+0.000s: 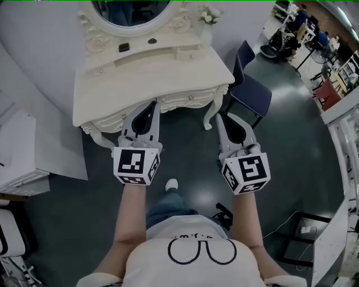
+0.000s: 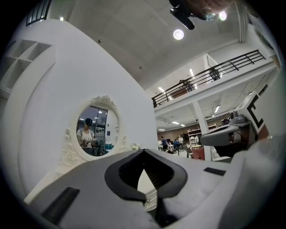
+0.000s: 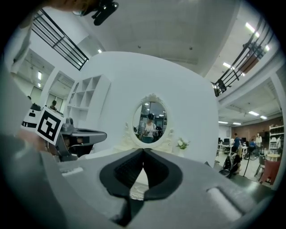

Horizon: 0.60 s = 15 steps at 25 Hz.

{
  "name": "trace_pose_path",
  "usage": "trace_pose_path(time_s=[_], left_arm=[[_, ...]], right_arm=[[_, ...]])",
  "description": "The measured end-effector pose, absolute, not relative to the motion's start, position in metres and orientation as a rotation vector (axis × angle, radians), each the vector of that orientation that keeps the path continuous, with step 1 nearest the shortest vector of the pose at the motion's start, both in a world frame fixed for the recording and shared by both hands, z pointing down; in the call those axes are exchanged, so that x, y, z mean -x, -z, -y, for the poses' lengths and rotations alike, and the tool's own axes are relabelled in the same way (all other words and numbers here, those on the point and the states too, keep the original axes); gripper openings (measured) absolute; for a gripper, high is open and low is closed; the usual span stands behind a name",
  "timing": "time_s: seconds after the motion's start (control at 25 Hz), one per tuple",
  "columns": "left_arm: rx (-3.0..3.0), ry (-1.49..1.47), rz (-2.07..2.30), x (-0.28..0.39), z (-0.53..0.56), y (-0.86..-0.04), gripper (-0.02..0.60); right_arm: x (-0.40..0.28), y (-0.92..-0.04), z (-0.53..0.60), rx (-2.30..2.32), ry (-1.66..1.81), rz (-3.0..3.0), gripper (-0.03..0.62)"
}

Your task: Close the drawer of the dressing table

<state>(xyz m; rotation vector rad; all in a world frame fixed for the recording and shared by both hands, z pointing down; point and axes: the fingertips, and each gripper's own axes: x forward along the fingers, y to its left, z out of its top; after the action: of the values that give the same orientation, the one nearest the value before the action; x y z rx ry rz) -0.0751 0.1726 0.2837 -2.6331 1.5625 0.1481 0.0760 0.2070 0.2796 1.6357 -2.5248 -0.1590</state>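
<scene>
The white dressing table (image 1: 151,78) stands ahead of me with its oval mirror (image 1: 130,12) at the back. Its carved drawer front (image 1: 178,104) lies under the tabletop edge and looks flush with the apron. My left gripper (image 1: 152,104) is shut and empty, its tip right at the drawer front; whether it touches I cannot tell. My right gripper (image 1: 219,116) is shut and empty too, held lower right beside the table's curved leg (image 1: 210,115). In the left gripper view the jaws (image 2: 144,151) meet in front of the mirror (image 2: 96,129). The right gripper view shows closed jaws (image 3: 143,150) below the mirror (image 3: 151,120).
A dark blue chair (image 1: 250,85) stands just right of the table. A white cabinet (image 1: 25,151) sits at the left. My foot (image 1: 171,184) is on the dark floor between the grippers. Cables (image 1: 300,227) lie at the lower right. A small flower bunch (image 1: 210,15) rests on the table.
</scene>
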Motion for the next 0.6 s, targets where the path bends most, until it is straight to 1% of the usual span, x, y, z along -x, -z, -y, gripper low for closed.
trace_pose_path(time_s=[0.32,0.6], left_arm=[[2.672,-0.177,-1.537,0.092,-0.079,-0.28,-0.002],[2.682,-0.163,-1.562,0.096,-0.033,-0.293,-0.002]], right_arm=[[-0.061,-0.278,-0.118,-1.669,0.16,2.449,-0.003],[-0.067,-0.287,-0.068,-1.679,0.142,2.431,-0.003]])
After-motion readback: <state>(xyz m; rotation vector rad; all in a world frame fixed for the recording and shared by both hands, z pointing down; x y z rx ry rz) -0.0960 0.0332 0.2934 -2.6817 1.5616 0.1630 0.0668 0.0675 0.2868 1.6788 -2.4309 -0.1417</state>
